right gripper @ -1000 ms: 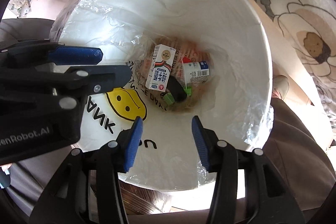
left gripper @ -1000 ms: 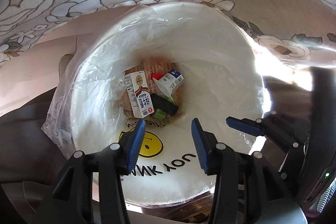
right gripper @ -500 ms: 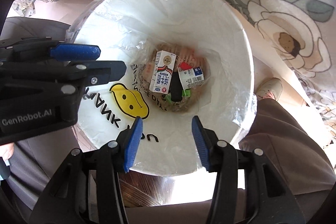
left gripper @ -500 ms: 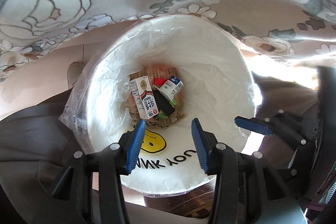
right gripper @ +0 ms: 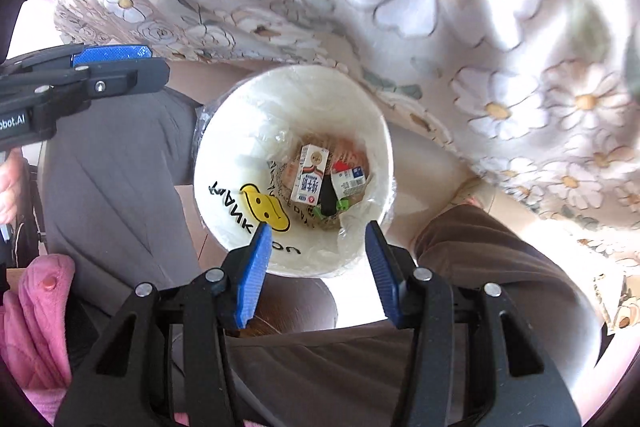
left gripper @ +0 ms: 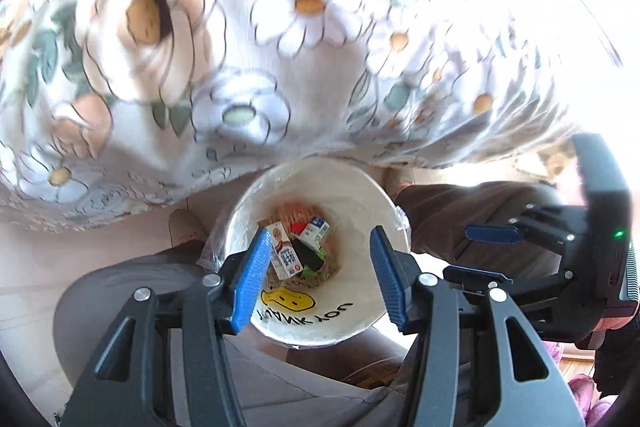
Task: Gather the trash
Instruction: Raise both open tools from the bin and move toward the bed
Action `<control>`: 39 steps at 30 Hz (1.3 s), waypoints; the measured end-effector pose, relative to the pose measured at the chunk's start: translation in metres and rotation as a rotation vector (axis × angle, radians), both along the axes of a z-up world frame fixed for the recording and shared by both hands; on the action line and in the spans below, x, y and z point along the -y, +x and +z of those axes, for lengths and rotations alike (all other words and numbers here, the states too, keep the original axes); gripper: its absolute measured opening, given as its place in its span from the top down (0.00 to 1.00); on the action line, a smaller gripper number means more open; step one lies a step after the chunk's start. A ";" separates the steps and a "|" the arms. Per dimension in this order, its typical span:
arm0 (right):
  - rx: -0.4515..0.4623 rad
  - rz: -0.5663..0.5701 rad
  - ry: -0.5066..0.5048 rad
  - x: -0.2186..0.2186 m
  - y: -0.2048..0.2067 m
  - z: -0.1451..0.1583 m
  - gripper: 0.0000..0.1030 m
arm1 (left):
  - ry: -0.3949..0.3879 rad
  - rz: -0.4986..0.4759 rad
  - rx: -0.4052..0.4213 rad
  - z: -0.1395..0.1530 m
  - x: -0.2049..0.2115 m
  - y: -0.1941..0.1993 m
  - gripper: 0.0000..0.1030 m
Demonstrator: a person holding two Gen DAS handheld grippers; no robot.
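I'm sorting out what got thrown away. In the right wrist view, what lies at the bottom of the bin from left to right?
Tall white milk carton → black object → smaller white carton with blue and red print, all inside the white bin.

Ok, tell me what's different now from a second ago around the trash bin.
Both grippers have pulled back, up and away from the trash bin, which looks smaller in both views, with more floral cloth showing. The left gripper and right gripper stay open and empty. The milk carton and other trash lie unmoved at the bottom.
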State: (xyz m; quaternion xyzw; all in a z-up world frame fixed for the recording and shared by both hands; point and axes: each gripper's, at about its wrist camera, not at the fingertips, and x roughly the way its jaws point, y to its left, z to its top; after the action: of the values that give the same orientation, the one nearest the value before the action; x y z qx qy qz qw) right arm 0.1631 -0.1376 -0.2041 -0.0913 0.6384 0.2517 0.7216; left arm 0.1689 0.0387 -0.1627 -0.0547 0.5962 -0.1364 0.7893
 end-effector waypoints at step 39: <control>0.669 0.118 -0.144 0.002 0.422 0.256 0.25 | 0.130 -0.300 0.544 0.142 -0.018 0.376 0.09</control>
State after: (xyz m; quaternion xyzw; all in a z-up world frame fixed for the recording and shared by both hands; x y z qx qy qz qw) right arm 0.5855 -0.1398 0.0524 -0.2562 0.3763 0.2037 0.8668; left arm 0.5448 0.0564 -0.0204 0.1230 0.3722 -0.2226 0.8926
